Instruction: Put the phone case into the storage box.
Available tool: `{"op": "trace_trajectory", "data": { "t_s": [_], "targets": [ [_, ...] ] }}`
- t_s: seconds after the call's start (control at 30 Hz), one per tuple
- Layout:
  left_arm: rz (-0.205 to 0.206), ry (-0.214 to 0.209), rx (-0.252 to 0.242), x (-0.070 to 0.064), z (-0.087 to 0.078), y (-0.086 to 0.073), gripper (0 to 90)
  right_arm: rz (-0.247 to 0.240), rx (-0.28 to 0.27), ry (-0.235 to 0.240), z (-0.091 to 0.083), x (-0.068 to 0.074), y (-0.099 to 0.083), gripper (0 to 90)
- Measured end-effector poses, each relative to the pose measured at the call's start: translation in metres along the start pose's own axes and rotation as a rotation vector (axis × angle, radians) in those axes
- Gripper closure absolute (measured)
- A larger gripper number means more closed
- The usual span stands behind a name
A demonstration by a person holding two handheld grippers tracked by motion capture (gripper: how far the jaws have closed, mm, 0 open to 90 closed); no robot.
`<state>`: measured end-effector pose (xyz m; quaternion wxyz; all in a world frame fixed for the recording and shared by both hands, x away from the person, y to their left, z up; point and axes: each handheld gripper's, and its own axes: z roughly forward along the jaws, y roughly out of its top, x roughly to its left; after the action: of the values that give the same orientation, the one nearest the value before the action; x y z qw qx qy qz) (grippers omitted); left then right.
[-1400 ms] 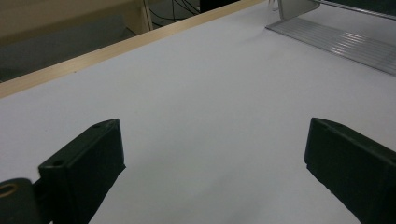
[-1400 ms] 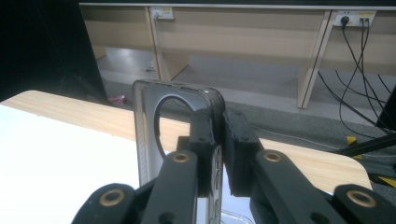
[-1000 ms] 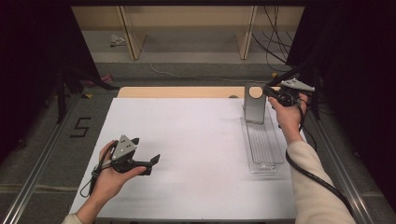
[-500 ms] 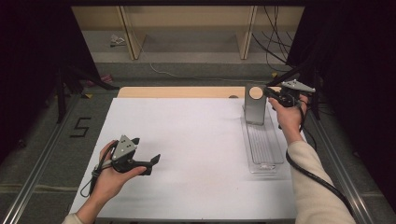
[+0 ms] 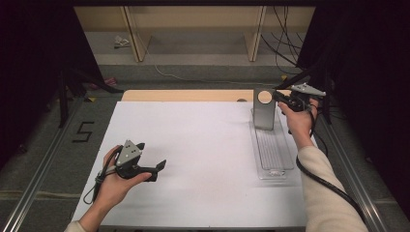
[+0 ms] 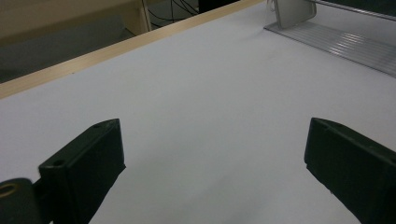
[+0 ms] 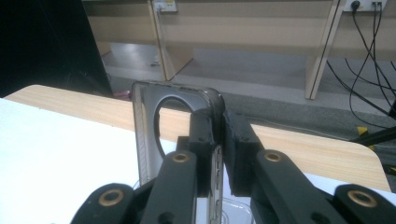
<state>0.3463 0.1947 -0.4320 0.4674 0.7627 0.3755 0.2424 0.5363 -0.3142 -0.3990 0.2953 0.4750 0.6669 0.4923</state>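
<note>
Floor marking [image 5: 83, 131] reads "5"; right gripper [image 5: 279, 96] pinches plate [image 5: 264, 113].

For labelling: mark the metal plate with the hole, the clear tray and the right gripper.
plate [image 5: 264, 116], high view, flat face below the hole
tray [image 5: 274, 150], high view, ribbed floor
right gripper [image 7: 218, 135], right gripper view, between the tips clamped on the plate's edge

One mark could be read — a black "5" [image 5: 83, 131] stood on the grey floor [image 5: 43, 159] left of the counter [image 5: 193, 159], in the high view. Nothing else carried lettering: the white sheet over the counter was blank, and the two gripper views showed no label, brand or number that could be made out — too little detail there.
</note>
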Motion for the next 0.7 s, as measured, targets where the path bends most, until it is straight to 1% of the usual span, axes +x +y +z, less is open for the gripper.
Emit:
{"op": "trace_trajectory", "data": {
  "t_s": [0.27,0.4,0.7],
  "targets": [
    [0.000,-0.001,0.000,0.0000,0.0001,-0.0001,4.3,0.001,-0.004,0.004,0.0025,-0.0001,0.0003,82.7],
    [-0.001,-0.001,0.000,0.0003,0.0004,-0.0005,4.3,-0.007,-0.004,0.001,0.0038,0.0005,0.0008,81.8],
    [-0.001,-0.003,0.002,0.0000,0.0010,-0.0007,4.3,-0.016,0.003,-0.033,0.0048,-0.0020,0.0008,76.3]
  ]
}}
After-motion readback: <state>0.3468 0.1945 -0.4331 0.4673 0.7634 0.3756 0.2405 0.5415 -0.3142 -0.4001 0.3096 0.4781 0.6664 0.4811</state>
